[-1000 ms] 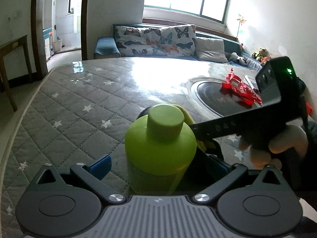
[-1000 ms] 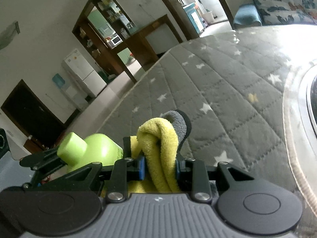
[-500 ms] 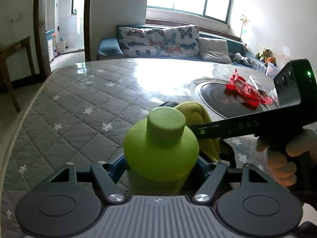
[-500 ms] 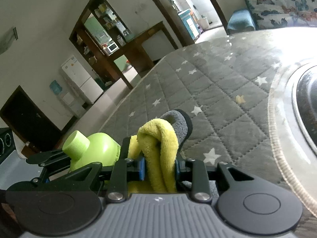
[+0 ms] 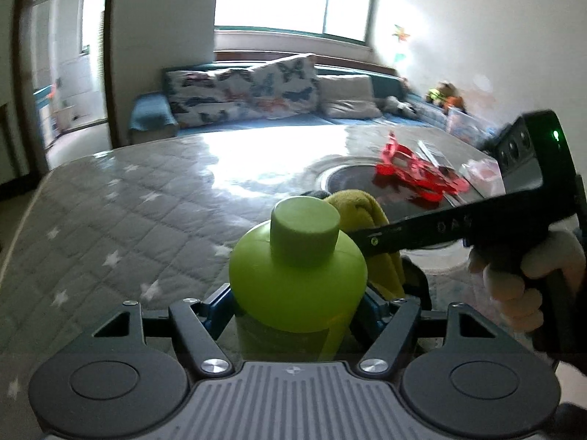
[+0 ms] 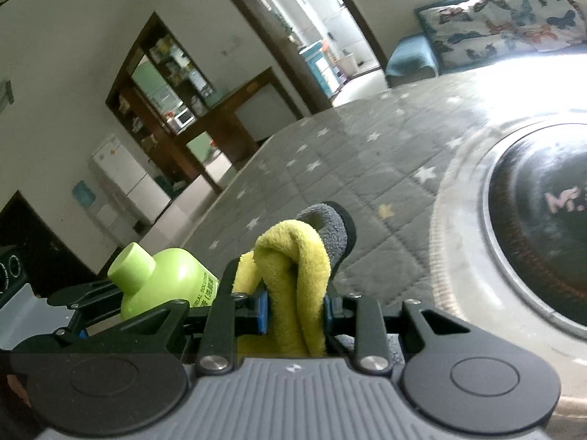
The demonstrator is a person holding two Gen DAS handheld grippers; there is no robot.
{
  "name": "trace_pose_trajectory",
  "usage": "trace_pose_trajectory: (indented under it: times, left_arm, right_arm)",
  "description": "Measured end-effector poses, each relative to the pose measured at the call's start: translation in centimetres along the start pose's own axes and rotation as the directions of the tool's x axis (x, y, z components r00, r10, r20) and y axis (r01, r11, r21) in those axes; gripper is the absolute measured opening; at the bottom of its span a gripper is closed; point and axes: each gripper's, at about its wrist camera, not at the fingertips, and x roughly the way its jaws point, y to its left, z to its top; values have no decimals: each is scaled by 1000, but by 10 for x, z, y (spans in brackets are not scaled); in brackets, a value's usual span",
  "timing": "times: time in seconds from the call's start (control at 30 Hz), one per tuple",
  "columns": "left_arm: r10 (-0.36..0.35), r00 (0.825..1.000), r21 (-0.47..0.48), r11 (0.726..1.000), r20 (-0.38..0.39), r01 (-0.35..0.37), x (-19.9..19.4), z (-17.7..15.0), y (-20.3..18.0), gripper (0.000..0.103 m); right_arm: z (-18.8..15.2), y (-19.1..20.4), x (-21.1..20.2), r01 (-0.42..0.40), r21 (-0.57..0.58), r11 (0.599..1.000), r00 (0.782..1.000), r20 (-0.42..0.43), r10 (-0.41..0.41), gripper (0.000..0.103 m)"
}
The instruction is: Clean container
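A lime green bottle with a green cap stands upright between the fingers of my left gripper, which is shut on its body. It also shows in the right wrist view, at the lower left. My right gripper is shut on a yellow and grey cloth. In the left wrist view the right gripper comes in from the right and presses the cloth against the bottle's right shoulder.
The grey quilted table cover with white stars spreads to the left. A round black hob is set in the table at the right. Red plastic items lie on the hob's far side. A sofa with butterfly cushions stands behind.
My left gripper closed on the bottle, from open a second ago. Both grippers, bottle and cloth have lifted and shifted a little; the cloth stays at the bottle's right side.
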Motion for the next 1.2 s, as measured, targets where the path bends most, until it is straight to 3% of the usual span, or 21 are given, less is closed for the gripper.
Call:
trace_pose_trajectory:
  times: [0.3,0.53,0.7,0.97,1.2]
  left_arm:
    - [-33,998,47,998,-55,35,8,0,4,72]
    - [-23,999,42,999,-29,24,5,-3,2,73]
    - [-3,1000,39,999,7,3,-6,-6,-2,85]
    - [61,998,5,998,14,-61,-20,-22,-7,95]
    - [50,999,-27,998,3,-50,-16,-30,-11,101]
  right_arm:
    - [5,-20,-11,45,31,999,998,41,-46,27]
    - [13,-17,-15,5,41,999,997,80,-8,27]
    - [19,-5,-14,-47,30,998,994,96,43,27]
    - [20,11,-7,-74,20,997,993,94,72,27]
    - [14,8,5,-65,35,997,996,58,63,27]
